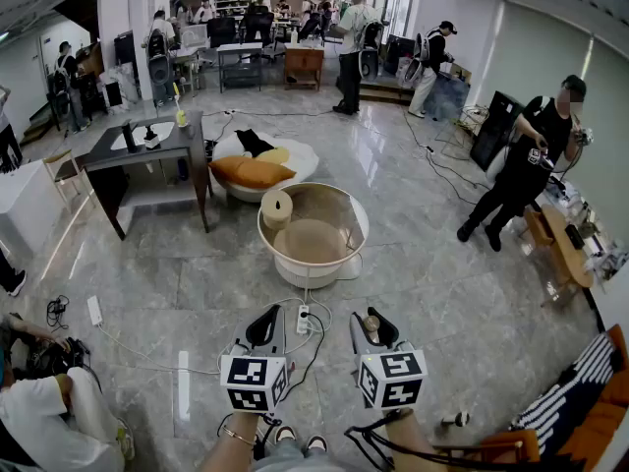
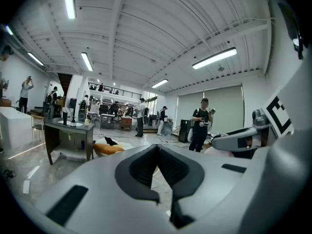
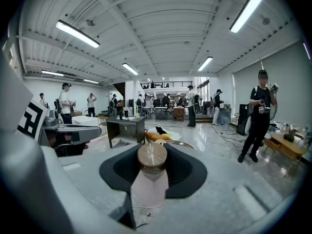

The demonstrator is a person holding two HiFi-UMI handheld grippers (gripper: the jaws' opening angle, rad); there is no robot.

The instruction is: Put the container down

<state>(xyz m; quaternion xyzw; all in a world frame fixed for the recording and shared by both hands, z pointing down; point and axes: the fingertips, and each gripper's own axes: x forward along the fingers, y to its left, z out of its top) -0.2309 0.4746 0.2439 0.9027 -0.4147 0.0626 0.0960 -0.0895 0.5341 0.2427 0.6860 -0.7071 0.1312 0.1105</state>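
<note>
**A:** The right gripper is low in the head view, held out over the grey marble floor. What's in it?

**B:** The container. It has a pale pinkish body and a round wooden lid, and it sits squarely between the dark pads. Both pads are pressed on its sides, so that's a firm clamp.

**A:** So it's off the ground?

**B:** Yes, it's up in the air and carried upright, with the lid at the jaw tips. From the head view the lid shows as a small brown disc between the jaws.

**A:** And the left gripper?

**B:** Its own view shows the two pads meeting at the tip with nothing between them. It's closed and empty, and it hangs just beside the right one at about the same height.

**A:** What's ahead of them?

**B:** A round white tub with a tan inside sits on the floor beyond both grippers. A tan roll stands at its far left rim.

**A:** Anything on the floor nearer the grippers?

**B:** A white power strip lies between the two grippers with its cable looping off. Farther back there's a dark desk and some orange cushions. Off to the right, a person in black stands well apart.
</note>
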